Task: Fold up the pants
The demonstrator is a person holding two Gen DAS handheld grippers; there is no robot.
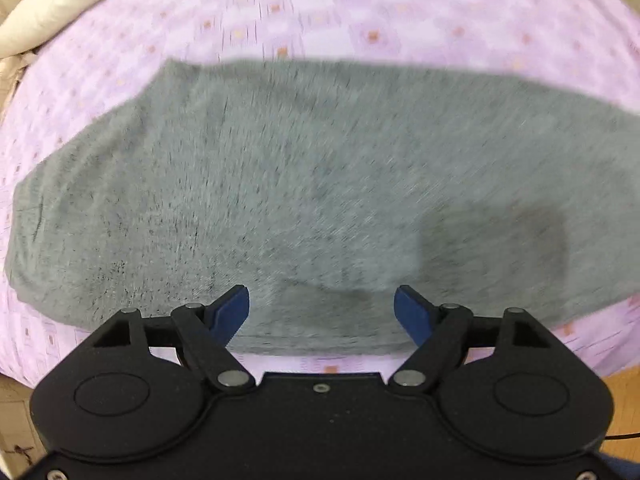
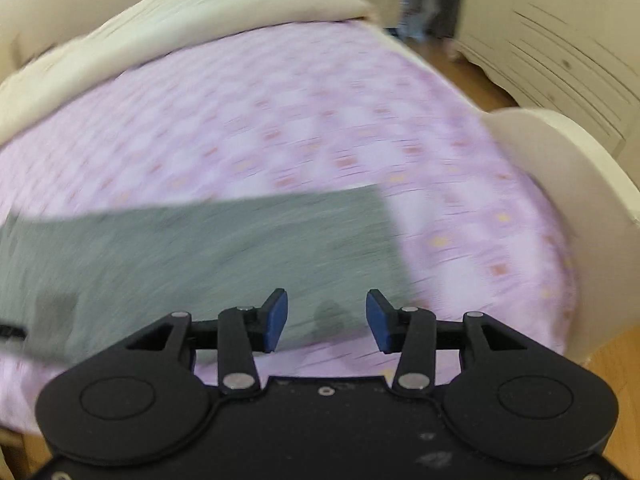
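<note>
Grey pants lie flat as a long folded band across a pink patterned bed sheet. My left gripper hangs above the near edge of the pants, its blue pads wide apart and nothing between them. In the right wrist view the pants end in a straight edge at the right. My right gripper is above that end, near the front edge, open, with only its shadow on the cloth below. Both views are blurred by motion.
A cream duvet is bunched at the far side of the bed, also seen as duvet. A cream footboard curves at the right, with a white dresser behind it. Wooden floor shows below the bed's edge.
</note>
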